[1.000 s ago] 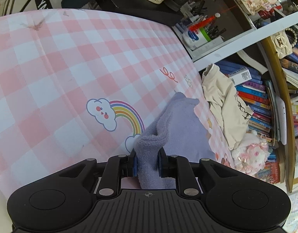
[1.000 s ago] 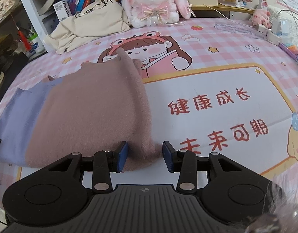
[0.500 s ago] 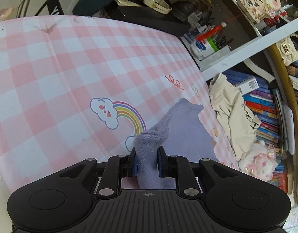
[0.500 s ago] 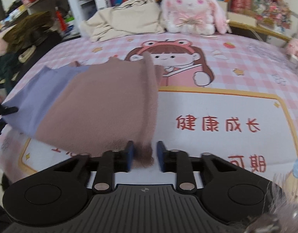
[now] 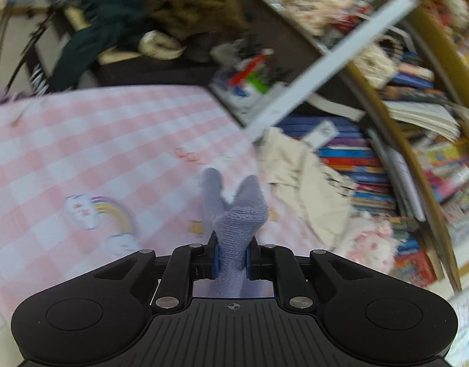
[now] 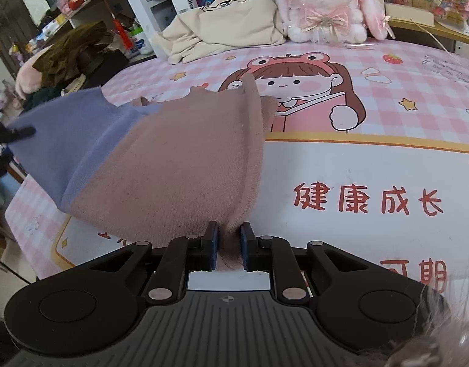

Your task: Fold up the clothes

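A two-tone fleece garment point(image 6: 161, 165), dusty pink with a lavender part point(image 6: 72, 134), is raised off the pink printed table cover point(image 6: 371, 159). My right gripper point(image 6: 229, 246) is shut on its pink near corner. In the left wrist view my left gripper point(image 5: 231, 258) is shut on the bunched lavender edge point(image 5: 237, 217), which stands up between the pads. The left gripper's dark tip point(image 6: 19, 133) shows at the garment's left edge in the right wrist view. The left wrist view is blurred.
A cream garment point(image 6: 228, 21) and a white plush rabbit point(image 6: 323, 3) lie at the table's far edge against bookshelves point(image 5: 371, 159). Dark clothes point(image 5: 118, 24) are piled beyond the left end. The checked cover point(image 5: 81, 153) stretches left of the lavender cloth.
Both grippers have lifted the garment, so it now hangs stretched between them above the table. The right gripper went from open around the pink corner to shut on it.
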Motion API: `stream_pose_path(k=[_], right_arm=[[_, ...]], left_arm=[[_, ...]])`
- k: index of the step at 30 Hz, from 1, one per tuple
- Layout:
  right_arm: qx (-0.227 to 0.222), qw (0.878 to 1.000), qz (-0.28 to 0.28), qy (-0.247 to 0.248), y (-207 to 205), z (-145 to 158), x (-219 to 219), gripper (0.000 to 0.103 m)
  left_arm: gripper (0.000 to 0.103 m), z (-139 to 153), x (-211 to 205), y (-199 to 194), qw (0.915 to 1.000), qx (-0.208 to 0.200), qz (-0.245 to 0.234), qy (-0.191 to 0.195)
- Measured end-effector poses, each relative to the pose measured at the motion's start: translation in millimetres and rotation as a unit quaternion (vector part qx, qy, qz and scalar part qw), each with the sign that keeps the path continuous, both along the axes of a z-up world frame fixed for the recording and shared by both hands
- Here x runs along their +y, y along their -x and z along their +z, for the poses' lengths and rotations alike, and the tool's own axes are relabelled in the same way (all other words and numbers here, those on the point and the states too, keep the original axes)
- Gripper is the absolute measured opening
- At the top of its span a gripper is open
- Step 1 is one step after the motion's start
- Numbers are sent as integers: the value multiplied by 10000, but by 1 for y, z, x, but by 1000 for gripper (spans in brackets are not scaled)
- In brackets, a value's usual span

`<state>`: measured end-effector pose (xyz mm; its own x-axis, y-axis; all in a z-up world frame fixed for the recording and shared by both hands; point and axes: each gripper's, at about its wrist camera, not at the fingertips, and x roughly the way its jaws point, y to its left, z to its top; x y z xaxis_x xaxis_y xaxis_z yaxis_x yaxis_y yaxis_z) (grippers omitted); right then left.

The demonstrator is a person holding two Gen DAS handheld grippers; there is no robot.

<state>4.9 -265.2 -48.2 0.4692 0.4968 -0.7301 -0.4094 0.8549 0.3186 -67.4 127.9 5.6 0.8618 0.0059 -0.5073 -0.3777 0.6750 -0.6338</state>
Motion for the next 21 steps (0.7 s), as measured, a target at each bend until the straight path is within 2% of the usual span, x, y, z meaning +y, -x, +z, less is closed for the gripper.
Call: stream_pose_path(k=[7,9,12,13,15,17,18,19,21], right_arm=[[130,9994,109,-315,-6,-5,-11,15],[157,9990,135,-393,-7,-6,-13,15],[203,9984,161,-497,-9,-8,-17,15],[227,9982,167,-536,-9,-8,-18,15],[307,9973,161,-640,-12,-9,-20,15],[472,9955,110,-812,-15,-11,-25,15],[578,9941,73,-920,-18,-12,-28,15],[682,9923,36,-1029,-20,-13,-32,15],[837,9890,-16,-1217,-23,-14,-39,15]], left_arm=[[13,46,-59,-13,9949,-320,-648,-709],[14,38,-87,-20,9885,-88,-1142,-991],[14,26,-130,-30,9718,262,-1873,-1407],[18,22,-144,-34,9644,378,-2114,-1543],[32,14,-173,-40,9468,609,-2589,-1811],[38,7,-201,-47,9256,838,-3054,-2072],[43,-5,-211,-52,9154,1091,-3273,-2076],[47,-10,-217,-54,9110,1237,-3337,-2083],[67,-13,-220,-53,9122,1180,-3386,-1981]])
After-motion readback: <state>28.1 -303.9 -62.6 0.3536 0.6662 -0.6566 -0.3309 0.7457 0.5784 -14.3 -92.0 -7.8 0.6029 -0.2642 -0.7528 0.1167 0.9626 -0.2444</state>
